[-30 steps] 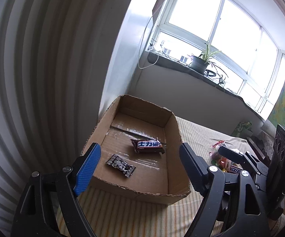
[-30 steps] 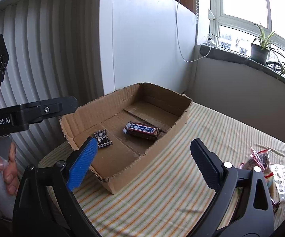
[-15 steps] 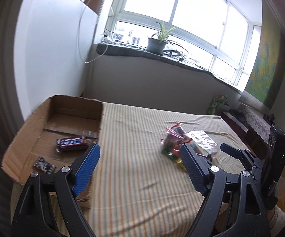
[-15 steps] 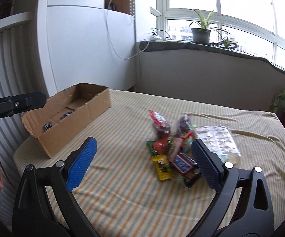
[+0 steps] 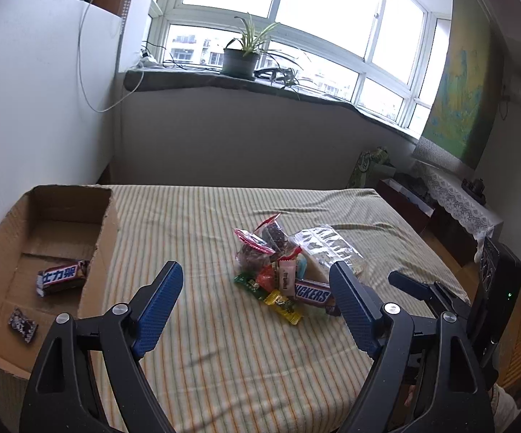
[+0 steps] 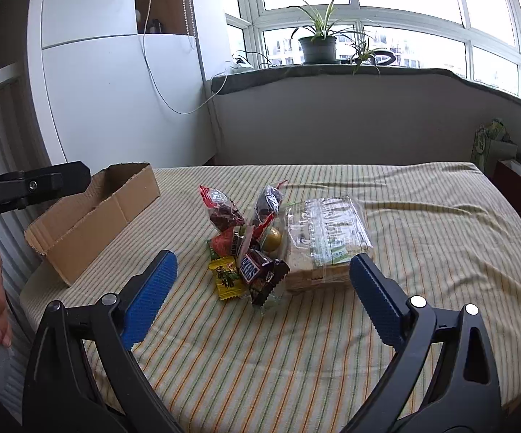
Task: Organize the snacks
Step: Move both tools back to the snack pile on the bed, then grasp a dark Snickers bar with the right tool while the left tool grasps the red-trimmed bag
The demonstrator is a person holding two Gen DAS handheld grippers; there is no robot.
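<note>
Tabletop (image 5: 202,328): covered with a striped cloth in yellow, green and white; it carries the box and the snacks
Cardboard box (image 5: 105,252): open-topped, at the left edge of the tabletop, well apart from the heap; in the right wrist view only its outer wall (image 6: 91,223) shows
Left gripper (image 5: 253,306): jaws wide apart with nothing between the pads; it hangs above the cloth, the heap just beyond it and toward its right jaw
Right gripper (image 6: 264,296): jaws wide apart and empty; it points at the heap from the near side
Clear packet (image 6: 323,238): flat wafers or crackers in transparent wrap, lying on the right of the heap and touching it
Snack heap (image 6: 246,245): small wrapped sweets piled near the middle of the tabletop; two clear bags of dark pieces stand on top
Snickers bar (image 5: 312,294): on the near side of the heap
Bar in the box (image 5: 62,276): brown wrapper with white characters, flat on the box floor
Small dark packet (image 5: 23,324): also on the box floor, nearer the camera than the bar
</note>
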